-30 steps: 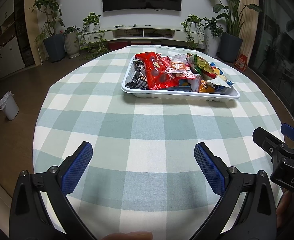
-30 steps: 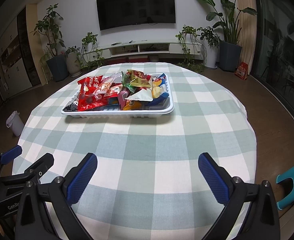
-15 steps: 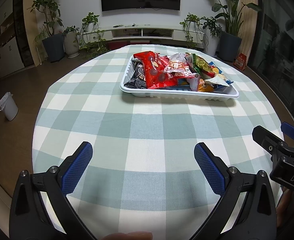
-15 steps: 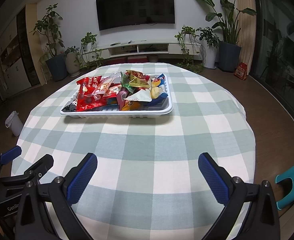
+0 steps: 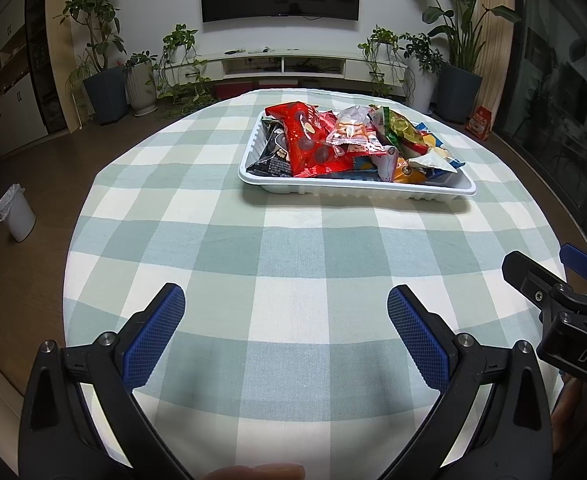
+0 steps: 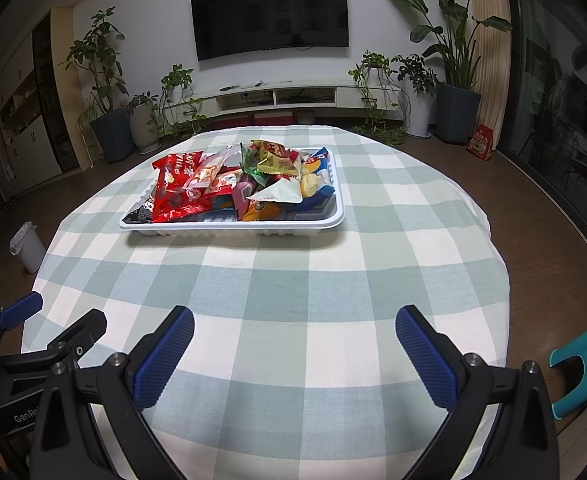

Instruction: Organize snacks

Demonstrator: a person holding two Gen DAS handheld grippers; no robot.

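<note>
A white tray [image 5: 357, 190] heaped with snack packets stands on the far half of the round table; it also shows in the right wrist view [image 6: 233, 227]. On top lie a red packet [image 5: 309, 140], a clear packet [image 5: 353, 130] and a green packet [image 5: 399, 128]. My left gripper [image 5: 285, 320] is open and empty over the near cloth. My right gripper [image 6: 293, 338] is open and empty too, beside the left one and well short of the tray.
The table wears a green and white checked cloth [image 5: 293, 248]. A white bin [image 5: 15, 216] stands on the floor at the left. A teal stool [image 6: 581, 368] sits at the right by the table's edge. Potted plants and a TV unit line the far wall.
Both views have crept slightly closer to the tray. Both grippers stay open and empty.
</note>
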